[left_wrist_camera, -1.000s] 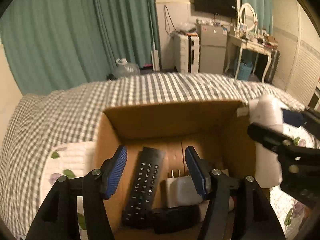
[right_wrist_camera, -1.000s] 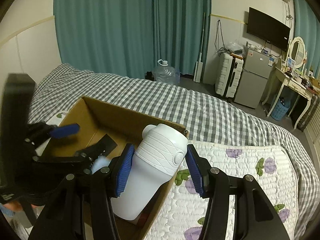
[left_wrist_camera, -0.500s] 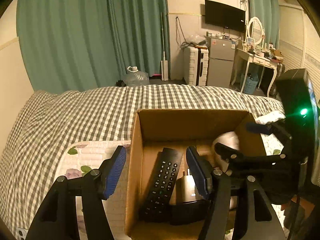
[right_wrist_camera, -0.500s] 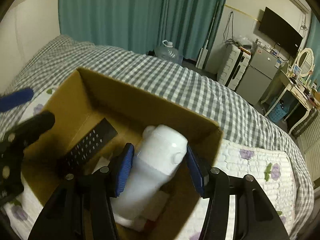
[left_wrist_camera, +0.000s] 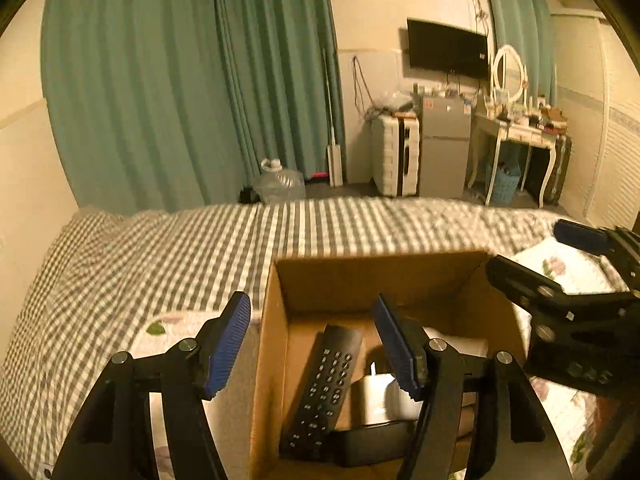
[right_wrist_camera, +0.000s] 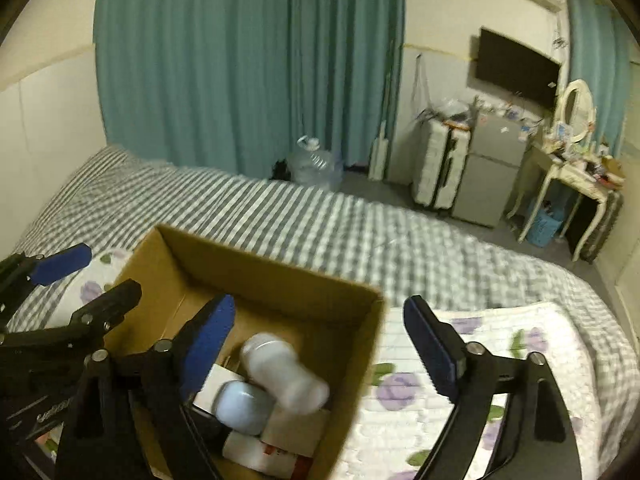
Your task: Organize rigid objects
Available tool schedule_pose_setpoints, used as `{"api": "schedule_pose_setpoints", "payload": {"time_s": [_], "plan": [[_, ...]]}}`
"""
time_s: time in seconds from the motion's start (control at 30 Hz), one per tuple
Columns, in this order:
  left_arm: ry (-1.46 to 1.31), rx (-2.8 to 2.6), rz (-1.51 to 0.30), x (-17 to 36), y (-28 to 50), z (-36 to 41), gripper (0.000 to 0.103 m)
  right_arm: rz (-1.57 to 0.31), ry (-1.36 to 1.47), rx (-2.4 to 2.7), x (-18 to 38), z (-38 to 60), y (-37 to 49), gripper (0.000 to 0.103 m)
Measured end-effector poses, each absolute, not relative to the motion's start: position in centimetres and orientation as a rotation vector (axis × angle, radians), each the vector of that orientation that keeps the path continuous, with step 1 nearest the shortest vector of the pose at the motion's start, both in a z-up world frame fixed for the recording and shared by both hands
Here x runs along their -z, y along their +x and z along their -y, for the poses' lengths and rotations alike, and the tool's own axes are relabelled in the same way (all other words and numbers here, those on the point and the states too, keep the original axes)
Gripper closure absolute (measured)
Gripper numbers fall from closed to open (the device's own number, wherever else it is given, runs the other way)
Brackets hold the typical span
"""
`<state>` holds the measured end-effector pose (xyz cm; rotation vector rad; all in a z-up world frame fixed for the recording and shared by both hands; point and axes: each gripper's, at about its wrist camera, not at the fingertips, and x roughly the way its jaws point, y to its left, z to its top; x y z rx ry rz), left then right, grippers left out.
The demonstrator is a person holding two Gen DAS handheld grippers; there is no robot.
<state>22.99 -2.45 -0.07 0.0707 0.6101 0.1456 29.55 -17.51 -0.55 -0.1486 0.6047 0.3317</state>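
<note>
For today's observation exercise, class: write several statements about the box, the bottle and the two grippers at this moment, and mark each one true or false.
1. The right gripper grips the white bottle. False: its jaws are open and empty; the bottle lies in the cardboard box.
2. A black remote control lies in the box. True.
3. The left gripper is open and holds nothing. True.
4. The box stands on a wooden floor. False: it sits on a bed, partly on the floral quilt.
</note>
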Motion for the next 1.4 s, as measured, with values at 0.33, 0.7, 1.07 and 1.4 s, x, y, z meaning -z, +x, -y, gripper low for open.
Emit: {"api": "schedule_pose_setpoints", "payload": {"time_s": [0.33, 0.7, 1.07, 1.4], "plan": [[0.107, -0.115, -0.451, -8.9, 17.5, 5.4, 0.032, -0.471, -0.099, -0.278, -7.3, 21.9, 22.7, 0.000], [0.071, -0.102, -0.328, -12.4, 8.0, 6.0, 0.029, -0.391, -0.067, -0.255, -12.3, 24.0, 12.1, 0.000], [0.079, -0.132, -0.291, -8.0, 1.0, 4.8, 0.029, -0.263, -0.017, -0.213, -8.2, 24.1, 3.7, 0.000], [0.083, -0.125, -0.361, -3.3, -0.6, 3.6, 0.029, -0.362, 0.019, -0.200, -1.8, 23.1, 3.8, 0.000]]}}
